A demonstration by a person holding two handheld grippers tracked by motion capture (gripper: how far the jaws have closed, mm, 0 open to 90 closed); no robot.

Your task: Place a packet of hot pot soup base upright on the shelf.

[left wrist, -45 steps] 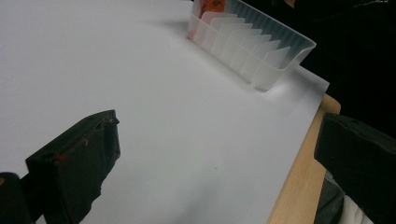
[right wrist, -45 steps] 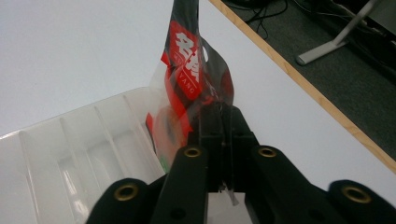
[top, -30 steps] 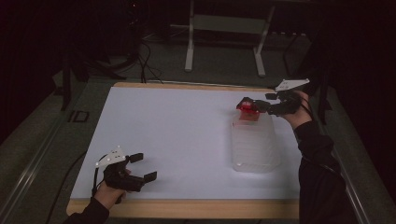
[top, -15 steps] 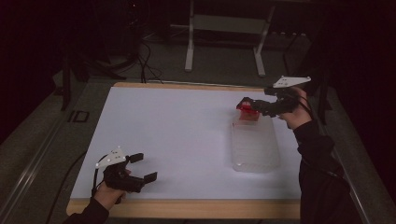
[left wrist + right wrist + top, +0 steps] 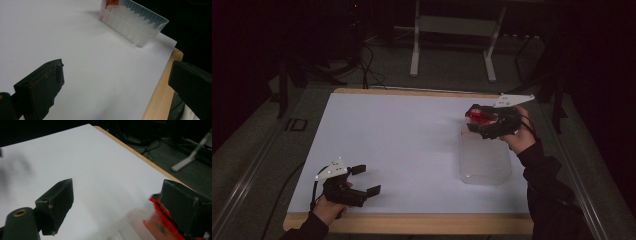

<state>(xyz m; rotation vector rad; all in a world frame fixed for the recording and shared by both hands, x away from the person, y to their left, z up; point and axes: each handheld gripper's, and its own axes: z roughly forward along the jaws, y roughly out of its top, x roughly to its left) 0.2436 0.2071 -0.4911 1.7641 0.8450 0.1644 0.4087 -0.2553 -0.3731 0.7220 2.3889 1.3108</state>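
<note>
We hold our left gripper [image 5: 363, 180] at seven o'clock on the tabletop [image 5: 402, 145], fingers released. Our right gripper [image 5: 475, 118], fingers spread, hovers by a red object [image 5: 479, 116] over the clear container [image 5: 484, 160] at three o'clock.

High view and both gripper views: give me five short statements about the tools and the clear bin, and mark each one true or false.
1. The clear plastic bin sits on the right half of the white table. True.
2. The left tool is shut on the bin. False: its jaws stand wide apart over bare table near the front edge, far from the bin.
3. A red object is at the far end of the bin, by the right tool. True.
4. The bin has ribbed dividers inside. True, as seen in the left gripper view.
5. The right tool rests at the table's near left corner. False: it is at the far right, by the bin's far end.
</note>
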